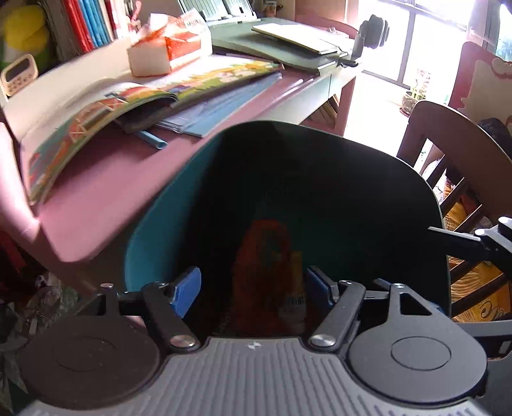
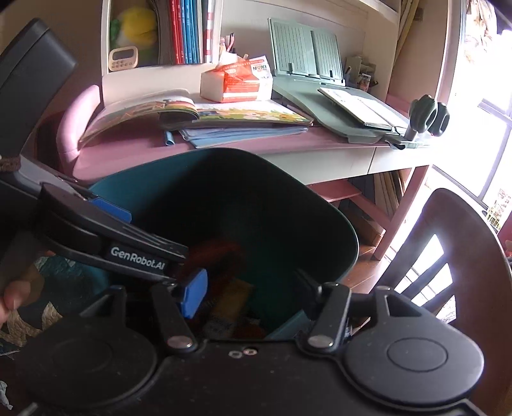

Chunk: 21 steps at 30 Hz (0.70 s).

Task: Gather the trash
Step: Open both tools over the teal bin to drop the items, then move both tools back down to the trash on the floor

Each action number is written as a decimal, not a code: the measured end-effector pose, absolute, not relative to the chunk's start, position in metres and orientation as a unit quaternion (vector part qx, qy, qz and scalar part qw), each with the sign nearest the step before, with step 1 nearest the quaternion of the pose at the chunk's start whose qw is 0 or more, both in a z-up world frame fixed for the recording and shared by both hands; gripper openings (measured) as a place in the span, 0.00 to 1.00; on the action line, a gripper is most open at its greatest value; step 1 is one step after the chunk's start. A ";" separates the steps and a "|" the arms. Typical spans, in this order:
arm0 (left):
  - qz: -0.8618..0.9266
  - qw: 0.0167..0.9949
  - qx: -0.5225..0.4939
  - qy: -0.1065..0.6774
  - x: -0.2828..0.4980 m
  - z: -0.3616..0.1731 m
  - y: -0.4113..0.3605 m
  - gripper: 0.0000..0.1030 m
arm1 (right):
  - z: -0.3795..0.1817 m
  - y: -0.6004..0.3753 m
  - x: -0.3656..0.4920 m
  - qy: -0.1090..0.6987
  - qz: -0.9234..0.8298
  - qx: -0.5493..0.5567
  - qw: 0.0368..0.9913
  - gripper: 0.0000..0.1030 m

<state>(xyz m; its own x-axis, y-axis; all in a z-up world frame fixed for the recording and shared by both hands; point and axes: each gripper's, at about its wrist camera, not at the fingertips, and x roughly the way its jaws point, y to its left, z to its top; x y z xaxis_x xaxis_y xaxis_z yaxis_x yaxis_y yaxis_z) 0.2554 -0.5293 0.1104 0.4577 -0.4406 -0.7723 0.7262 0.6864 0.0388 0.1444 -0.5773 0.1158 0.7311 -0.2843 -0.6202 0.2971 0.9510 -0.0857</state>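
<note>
teal bin [image 1: 153,224] holds an orange wrapper [image 1: 265,256]; left gripper [image 1: 252,288] and right gripper [image 2: 246,288] both released above it, beside the desk edge [image 2: 320,160]

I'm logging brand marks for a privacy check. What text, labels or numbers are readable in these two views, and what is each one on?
"GenRobot.AI": white lettering on the arm of the left hand-held gripper.
"KN" and "N", partial: on the orange-and-white tissue pack on the desk; the rest is blurred.
Barcode on the wrapper in the bin: digits too small.
Book spines, picture book, timer: unreadable.
</note>
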 end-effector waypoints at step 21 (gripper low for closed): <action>-0.322 0.878 0.117 0.334 0.181 0.182 -0.384 0.78 | 0.170 -0.477 0.084 0.282 -0.072 -0.012 0.957 0.60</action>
